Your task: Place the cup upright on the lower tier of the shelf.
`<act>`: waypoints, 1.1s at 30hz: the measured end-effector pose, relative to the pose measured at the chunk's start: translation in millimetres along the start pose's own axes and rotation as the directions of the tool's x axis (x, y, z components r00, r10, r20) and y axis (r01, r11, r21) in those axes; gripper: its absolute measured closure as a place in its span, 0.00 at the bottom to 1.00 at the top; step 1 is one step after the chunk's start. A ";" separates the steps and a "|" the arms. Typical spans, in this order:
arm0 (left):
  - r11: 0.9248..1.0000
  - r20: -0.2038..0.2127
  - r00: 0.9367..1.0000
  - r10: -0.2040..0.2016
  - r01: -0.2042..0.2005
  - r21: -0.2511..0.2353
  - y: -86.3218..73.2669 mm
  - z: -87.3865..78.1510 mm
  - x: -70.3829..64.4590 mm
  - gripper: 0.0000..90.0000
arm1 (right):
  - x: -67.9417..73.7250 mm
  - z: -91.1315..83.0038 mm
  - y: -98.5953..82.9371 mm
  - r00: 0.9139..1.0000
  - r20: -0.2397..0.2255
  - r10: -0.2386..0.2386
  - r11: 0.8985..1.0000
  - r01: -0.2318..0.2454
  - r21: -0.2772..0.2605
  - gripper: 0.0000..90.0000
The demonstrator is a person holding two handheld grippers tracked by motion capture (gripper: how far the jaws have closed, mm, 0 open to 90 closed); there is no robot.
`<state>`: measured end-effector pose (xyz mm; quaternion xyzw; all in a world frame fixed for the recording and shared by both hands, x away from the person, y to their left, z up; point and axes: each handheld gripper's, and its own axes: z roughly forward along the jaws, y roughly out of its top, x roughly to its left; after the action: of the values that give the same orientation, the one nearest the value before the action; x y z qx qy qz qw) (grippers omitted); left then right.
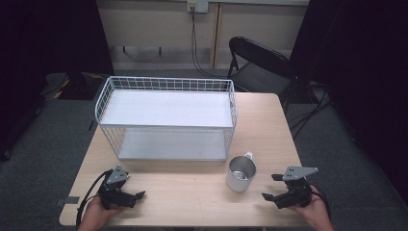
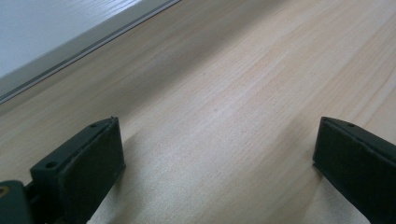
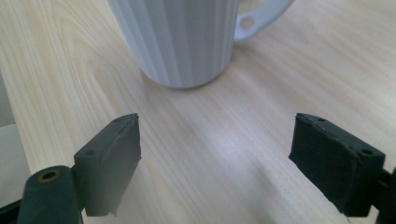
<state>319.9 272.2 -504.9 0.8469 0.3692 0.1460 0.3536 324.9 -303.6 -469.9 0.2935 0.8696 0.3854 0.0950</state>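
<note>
The left gripper (image 1: 136, 197) rests low over the wooden table (image 1: 269, 125), held by the person's left hand (image 1: 98, 209), its jaws spread wide with only bare wood between them. The right gripper (image 1: 271, 187), in the right hand (image 1: 315, 209), also has its jaws spread apart and pinches nothing. Just ahead of the right gripper's jaws stands a ribbed metal mug (image 3: 182, 37), upright, its handle (image 3: 259, 18) turned away from the gripper. Beyond both grippers, farther up the table, sits a white wire shelf rack (image 1: 166, 84). Behind the table stands a black folding chair (image 1: 257, 65).
</note>
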 end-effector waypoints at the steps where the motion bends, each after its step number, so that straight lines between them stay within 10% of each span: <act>1: 1.000 0.000 1.000 0.000 0.000 0.000 0.0 0.0 0.0 0.01 | 0.7 -1.8 3.2 1.000 0.003 -0.003 1.000 0.003 0.001 0.17; 33: 1.000 0.000 1.000 0.000 0.000 0.000 0.0 0.0 0.0 0.01 | 12.4 -24.1 67.2 0.997 -0.030 -0.068 0.998 0.068 -0.019 0.17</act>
<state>319.9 272.2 -504.9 0.8470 0.3691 0.1461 0.3536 334.8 -275.5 -403.8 0.2570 0.8769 0.3944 0.0974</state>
